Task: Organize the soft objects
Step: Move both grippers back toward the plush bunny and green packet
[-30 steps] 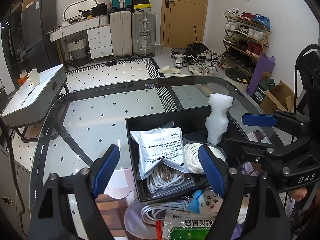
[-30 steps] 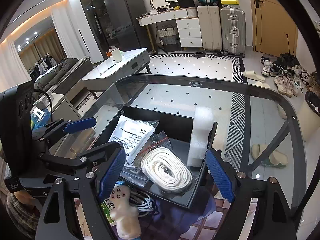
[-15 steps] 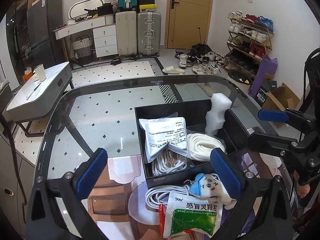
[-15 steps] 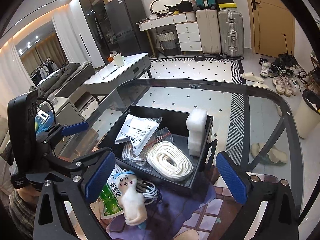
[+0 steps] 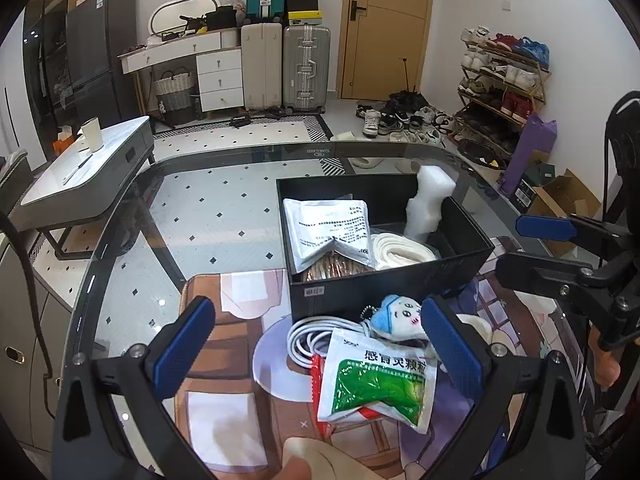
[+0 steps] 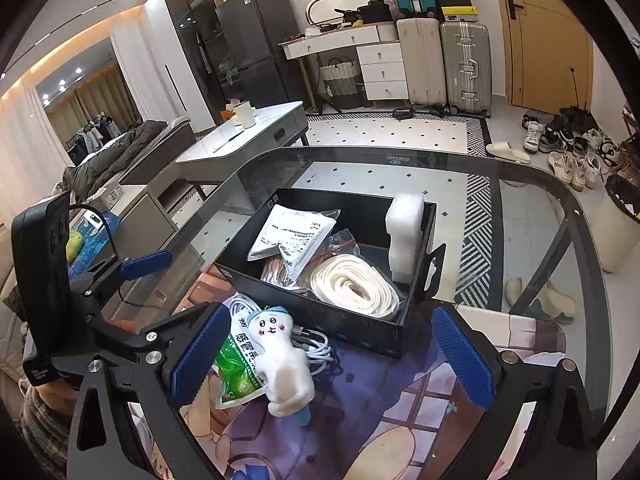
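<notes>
A black box stands on the glass table. It holds a silver pouch, a white coiled rope, a bagged cable and an upright white foam block. In front of it lie a white plush toy with a blue cap, a green-and-white medicine pouch and a white coiled cable. My left gripper hangs open above these loose items, touching none. My right gripper is open too, just right of the plush toy and short of the box.
An illustrated mat covers the near part of the glass table. A grey side table with a paper cup stands to the left. Suitcases, a shoe rack and loose shoes line the far floor. A fingertip of a hand shows at the bottom.
Both grippers have drawn back from the box toward the near edge, and their jaws have spread wider. The plush toy and green pouch now lie fully in view.
</notes>
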A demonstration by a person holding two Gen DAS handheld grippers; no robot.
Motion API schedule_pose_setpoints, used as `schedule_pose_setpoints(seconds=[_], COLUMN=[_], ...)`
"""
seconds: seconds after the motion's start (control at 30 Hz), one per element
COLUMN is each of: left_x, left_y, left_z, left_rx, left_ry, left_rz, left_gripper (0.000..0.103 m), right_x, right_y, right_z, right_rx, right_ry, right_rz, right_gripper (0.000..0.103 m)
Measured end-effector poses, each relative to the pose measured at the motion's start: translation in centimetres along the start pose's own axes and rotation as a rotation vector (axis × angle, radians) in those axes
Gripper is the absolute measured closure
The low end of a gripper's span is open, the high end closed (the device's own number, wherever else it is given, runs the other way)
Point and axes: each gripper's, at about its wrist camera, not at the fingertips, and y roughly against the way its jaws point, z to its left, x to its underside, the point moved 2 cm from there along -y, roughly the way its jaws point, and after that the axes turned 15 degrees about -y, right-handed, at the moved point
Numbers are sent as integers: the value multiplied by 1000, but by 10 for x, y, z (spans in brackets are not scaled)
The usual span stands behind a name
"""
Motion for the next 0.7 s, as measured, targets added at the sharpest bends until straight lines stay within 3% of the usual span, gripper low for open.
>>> schedule_pose_setpoints(seconds=[0.7], left_x=[25], left_y=[13], left_z=[-12], left_rx=[38], left_ry=[9], left_rz=[-46], left_gripper=[0], right_x=[22], right_y=[-1], right_z=[28], right_rx=[8], right_ry=[53], right_rz=[37], right_gripper=[1])
